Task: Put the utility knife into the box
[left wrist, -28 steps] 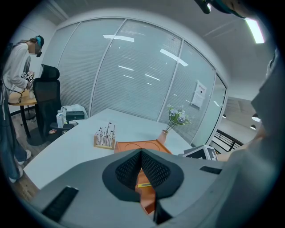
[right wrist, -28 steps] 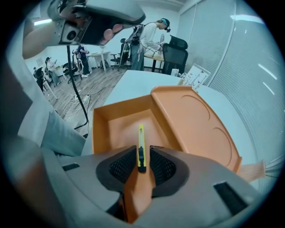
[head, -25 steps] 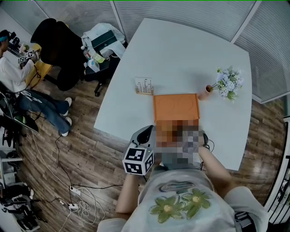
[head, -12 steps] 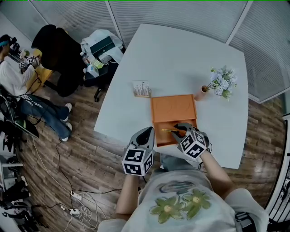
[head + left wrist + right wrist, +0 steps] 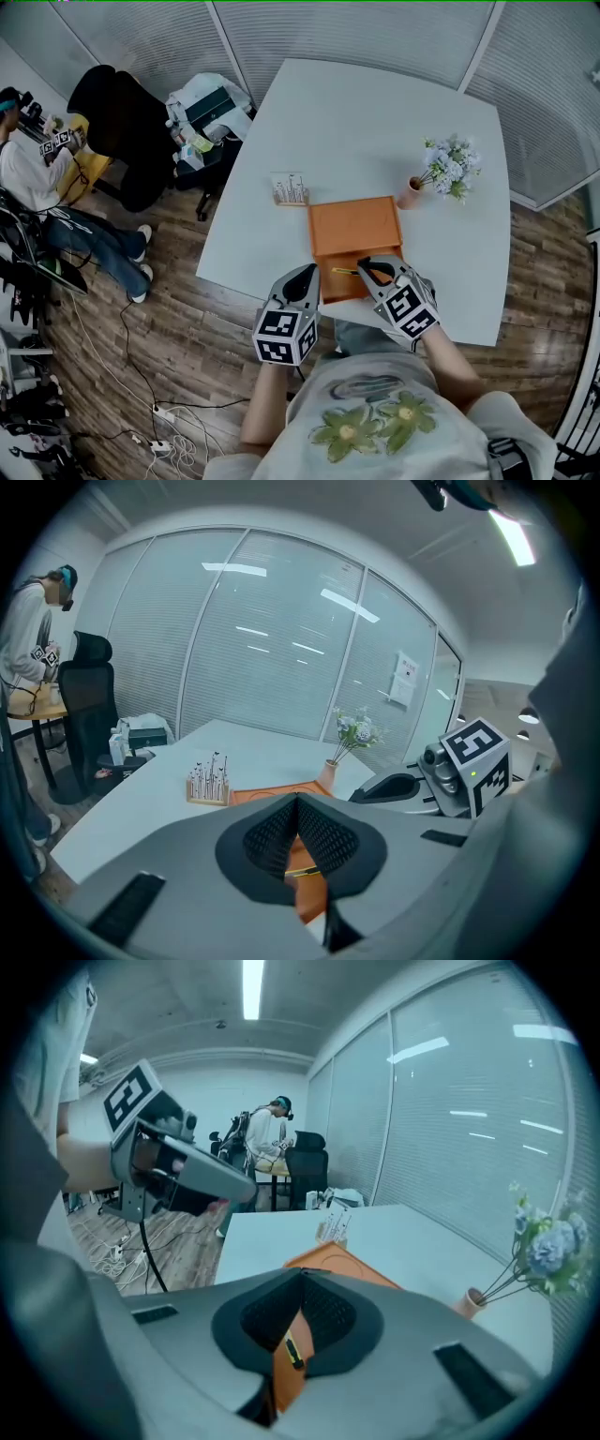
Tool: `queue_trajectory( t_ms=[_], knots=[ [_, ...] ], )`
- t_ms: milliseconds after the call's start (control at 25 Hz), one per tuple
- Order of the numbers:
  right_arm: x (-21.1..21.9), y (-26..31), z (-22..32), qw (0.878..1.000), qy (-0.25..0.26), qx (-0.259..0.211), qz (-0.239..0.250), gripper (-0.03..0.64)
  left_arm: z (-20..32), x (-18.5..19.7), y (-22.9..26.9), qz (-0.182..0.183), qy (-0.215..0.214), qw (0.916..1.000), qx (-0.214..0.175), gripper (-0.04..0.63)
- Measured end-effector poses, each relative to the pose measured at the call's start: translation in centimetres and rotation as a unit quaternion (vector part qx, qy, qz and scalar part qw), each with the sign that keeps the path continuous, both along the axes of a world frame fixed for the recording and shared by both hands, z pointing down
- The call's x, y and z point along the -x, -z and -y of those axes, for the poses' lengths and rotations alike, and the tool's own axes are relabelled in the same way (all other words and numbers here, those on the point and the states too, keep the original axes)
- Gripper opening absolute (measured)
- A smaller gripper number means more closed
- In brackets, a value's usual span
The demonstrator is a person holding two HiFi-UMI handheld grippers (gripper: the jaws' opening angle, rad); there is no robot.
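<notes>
Though slim, utility knife (image 5: 348, 272) inside rectangular orange box (image 5: 354, 230)

Your right hand-held gripper (image 5: 302, 1288) has just closed its jaws together, with nothing between them. Just past them, the yellow-and-black utility knife (image 5: 294, 1352) lies inside the orange box (image 5: 349, 1266) on the white desk (image 5: 272, 1232). Your left hand-held gripper (image 5: 239, 1185) hovers at upper left.

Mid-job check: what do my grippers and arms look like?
The left gripper and right gripper are grey shells with black ribbed pads. Each carries a white cube printed with black square markers. The forearms are bare below a light short-sleeved shirt with a green-and-yellow flower print.
</notes>
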State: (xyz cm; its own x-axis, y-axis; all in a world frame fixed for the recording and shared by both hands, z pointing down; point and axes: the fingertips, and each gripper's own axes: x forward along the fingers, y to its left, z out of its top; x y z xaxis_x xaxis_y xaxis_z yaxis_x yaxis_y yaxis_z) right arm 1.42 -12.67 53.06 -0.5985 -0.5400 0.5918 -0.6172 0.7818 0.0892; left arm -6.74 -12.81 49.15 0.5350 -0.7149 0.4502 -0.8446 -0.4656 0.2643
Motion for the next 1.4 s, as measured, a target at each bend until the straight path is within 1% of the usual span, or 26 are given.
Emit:
queue_trajectory(
  t_ms=[240, 400, 1080, 1400],
  knots=[
    [-0.2, 3.7, -0.3, 0.998, -0.021, -0.033, 0.058, 0.005, -0.6, -0.6, 0.8, 0.003, -0.005, 0.9999, -0.009, 0.0],
    [-0.4, 4.8, -0.9, 0.996, -0.025, -0.042, 0.077, 0.005, -1.2, -1.0, 1.3, 0.004, -0.01, 0.9998, -0.015, 0.0],
    [-1.8, 5.0, -2.5, 0.995, -0.025, -0.045, 0.084, 0.003, -2.2, -2.7, 1.7, 0.008, -0.015, 0.9996, -0.021, 0.0],
    [-1.9, 4.7, -2.6, 0.995, -0.023, -0.042, 0.084, 0.003, -2.1, -2.6, 1.6, 0.009, -0.01, 0.9997, -0.021, 0.0]
  ],
)
